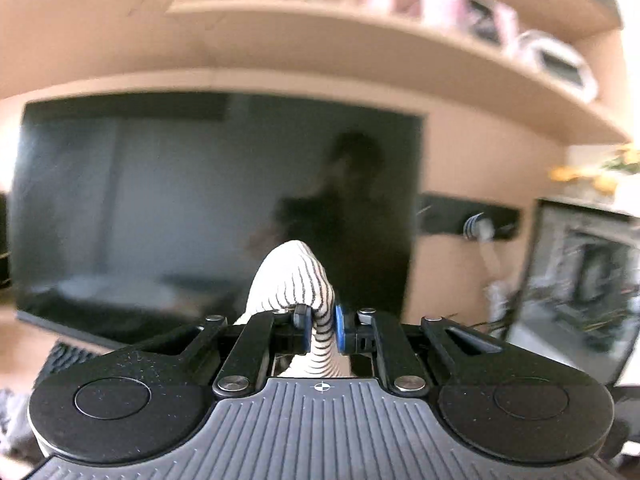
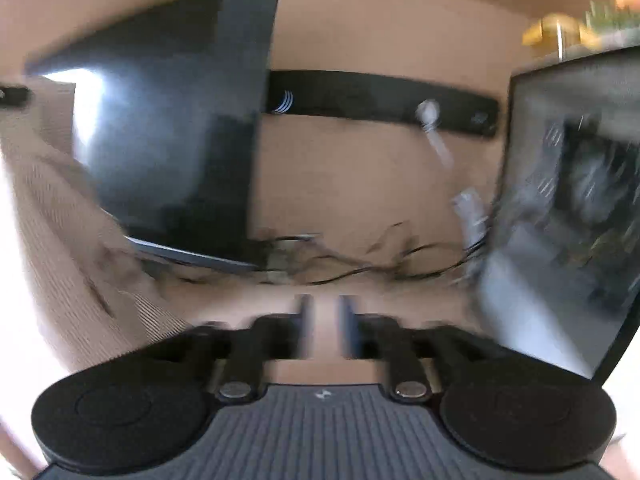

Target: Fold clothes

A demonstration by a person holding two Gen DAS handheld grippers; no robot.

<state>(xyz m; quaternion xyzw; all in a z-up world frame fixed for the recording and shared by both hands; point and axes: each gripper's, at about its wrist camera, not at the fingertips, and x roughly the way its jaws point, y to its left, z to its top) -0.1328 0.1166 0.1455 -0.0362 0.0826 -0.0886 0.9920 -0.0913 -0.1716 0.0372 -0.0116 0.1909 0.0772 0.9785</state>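
Note:
My left gripper [image 1: 321, 326] is shut on a white garment with thin black stripes [image 1: 294, 276]. A bunch of the cloth bulges up above the blue-padded fingertips and hangs down between the fingers. The gripper is raised and points at a dark TV screen. In the right wrist view, my right gripper [image 2: 323, 320] is blurred, with a narrow gap between its fingers and nothing in it. Striped cloth [image 2: 48, 216] fills the left edge of that view, to the left of the gripper.
A large dark TV [image 1: 208, 208] stands ahead on a wooden unit, with a shelf [image 1: 400, 52] of boxes above. A second dark screen [image 2: 568, 208] stands at the right. Cables [image 2: 360, 264] lie on the wooden surface between them. A black bar [image 2: 380, 100] is on the wall.

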